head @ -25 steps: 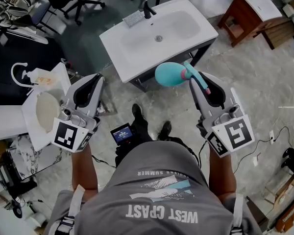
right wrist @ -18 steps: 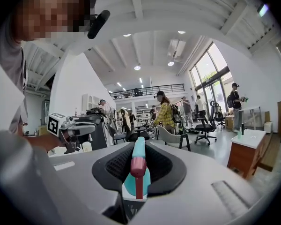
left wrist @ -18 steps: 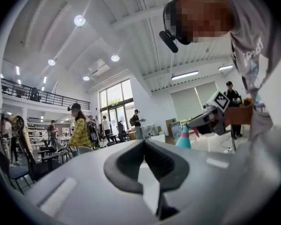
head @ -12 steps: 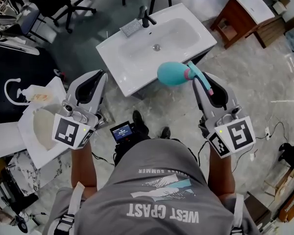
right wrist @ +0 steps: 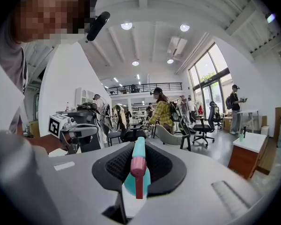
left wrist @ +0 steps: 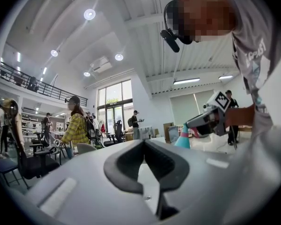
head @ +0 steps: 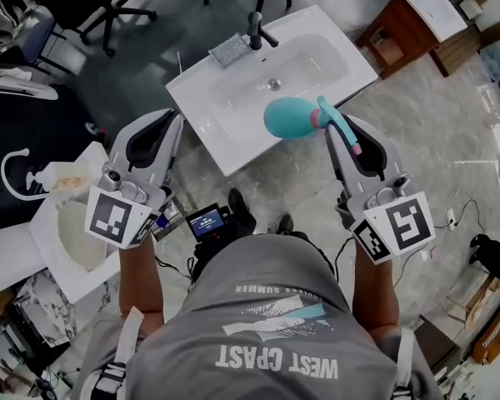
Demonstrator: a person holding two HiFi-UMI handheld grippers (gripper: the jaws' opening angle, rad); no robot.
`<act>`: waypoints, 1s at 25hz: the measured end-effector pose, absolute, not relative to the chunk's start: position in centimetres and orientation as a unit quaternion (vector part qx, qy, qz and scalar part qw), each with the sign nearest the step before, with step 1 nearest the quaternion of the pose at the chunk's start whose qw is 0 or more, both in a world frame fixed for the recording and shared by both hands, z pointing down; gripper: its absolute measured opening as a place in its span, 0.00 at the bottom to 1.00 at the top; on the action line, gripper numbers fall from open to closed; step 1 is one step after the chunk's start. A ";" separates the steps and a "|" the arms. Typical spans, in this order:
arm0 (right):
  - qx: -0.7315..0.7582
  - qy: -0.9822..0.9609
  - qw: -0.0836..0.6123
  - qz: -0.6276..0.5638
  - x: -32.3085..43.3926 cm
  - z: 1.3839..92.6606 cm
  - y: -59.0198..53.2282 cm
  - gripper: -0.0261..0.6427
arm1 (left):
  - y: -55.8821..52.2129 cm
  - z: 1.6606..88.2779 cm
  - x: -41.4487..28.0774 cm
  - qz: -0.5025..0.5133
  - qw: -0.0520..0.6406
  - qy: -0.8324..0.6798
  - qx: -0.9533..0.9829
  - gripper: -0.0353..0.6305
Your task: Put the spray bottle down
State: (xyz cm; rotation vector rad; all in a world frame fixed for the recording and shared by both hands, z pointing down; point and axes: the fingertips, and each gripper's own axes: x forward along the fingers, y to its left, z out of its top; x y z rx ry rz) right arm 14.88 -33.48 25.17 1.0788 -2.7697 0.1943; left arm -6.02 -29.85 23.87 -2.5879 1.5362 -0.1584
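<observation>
My left gripper (head: 168, 117) is closed, with nothing in it. Ahead, the white sink (head: 202, 107) offers only a narrow flat rim as surface, so edges are close. The spray bottle (head: 290, 117) hangs above it. I judge it light, smooth and easy to tip, and my right gripper (head: 340, 130) clamps its neck, the surest hold.

Grey T-shirt (head: 271, 307) with white "WEST COAST" lettering and a teal-and-white graphic. Pale harness straps (head: 121, 348) lie at 7 and 5 o'clock. The left claw (head: 162, 123) and right claw (head: 343, 132) are grey shells with black pads. Each carries a white cube (head: 117, 217) with black square markers.
</observation>
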 end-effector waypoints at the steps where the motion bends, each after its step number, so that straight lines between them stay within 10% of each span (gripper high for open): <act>1: 0.361 -0.926 0.083 0.065 14.2 25.3 -33.7 0.14 | -30.1 24.0 -6.7 -0.050 0.063 0.508 -0.857 0.06; 25: 0.333 -0.935 0.107 0.061 3.3 27.5 -39.6 0.14 | -32.6 26.2 -15.3 -0.041 0.048 0.525 -0.849 0.06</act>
